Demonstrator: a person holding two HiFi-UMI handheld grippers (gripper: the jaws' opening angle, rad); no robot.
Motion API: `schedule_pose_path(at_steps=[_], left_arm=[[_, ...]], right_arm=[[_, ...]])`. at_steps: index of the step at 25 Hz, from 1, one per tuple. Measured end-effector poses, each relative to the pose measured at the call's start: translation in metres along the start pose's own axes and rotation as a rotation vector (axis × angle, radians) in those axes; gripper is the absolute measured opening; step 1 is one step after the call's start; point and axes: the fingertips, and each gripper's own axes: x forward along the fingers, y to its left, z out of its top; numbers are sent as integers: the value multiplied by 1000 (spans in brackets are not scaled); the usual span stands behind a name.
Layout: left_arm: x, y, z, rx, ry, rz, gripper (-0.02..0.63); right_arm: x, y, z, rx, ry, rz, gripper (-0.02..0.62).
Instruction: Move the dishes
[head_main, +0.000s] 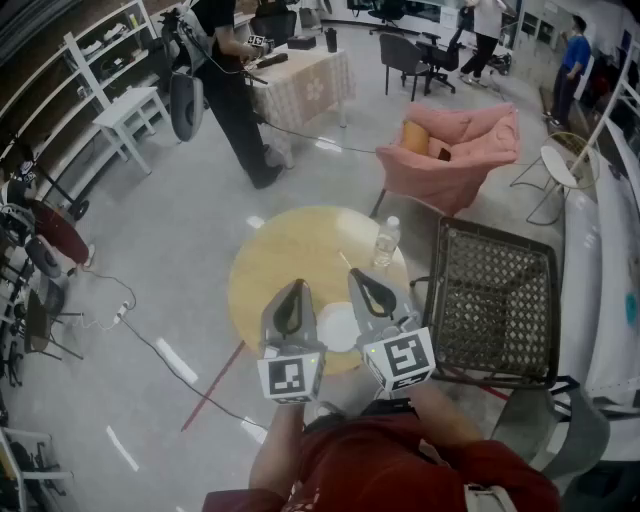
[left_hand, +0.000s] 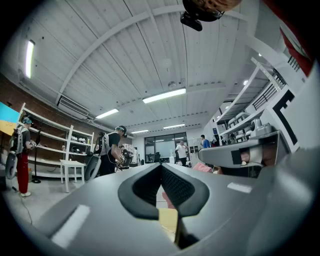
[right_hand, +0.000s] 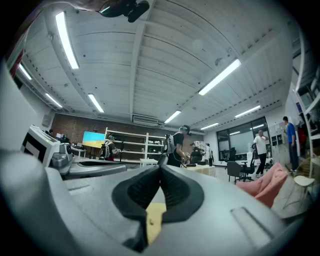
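Here, a round table (head_main: 275, 262) on grey floor (head_main: 180, 225) carries a plate (head_main: 338, 328) at its near edge, with a bottle (head_main: 386, 242) farther right. The left gripper (head_main: 297, 290) and right gripper (head_main: 357, 279) flank the plate, both closed and empty. A wicker chair (head_main: 495, 300) stands right, a pink armchair (head_main: 455, 150) beyond.

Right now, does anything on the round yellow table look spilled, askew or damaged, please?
Nothing stands out: the white plate lies flat on the round yellow table, and the clear plastic bottle stands upright.
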Motion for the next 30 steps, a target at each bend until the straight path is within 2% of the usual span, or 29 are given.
schedule_pose_path(at_steps=[8,17,23,30], left_arm=[[8,-5,-4,32,-9,-5,8],[14,-3,-14,54,37,39,8],[19,-12,-19,66,50,86,8],[23,-26,-11,88,43,177,8]], right_arm=[[3,-10,-4,4,-6,-4,3],[8,-19,-14,44,4,20,3],[11,-30,-18,82,-14,73,3],[9,-45,-26,100,-6,146,3]])
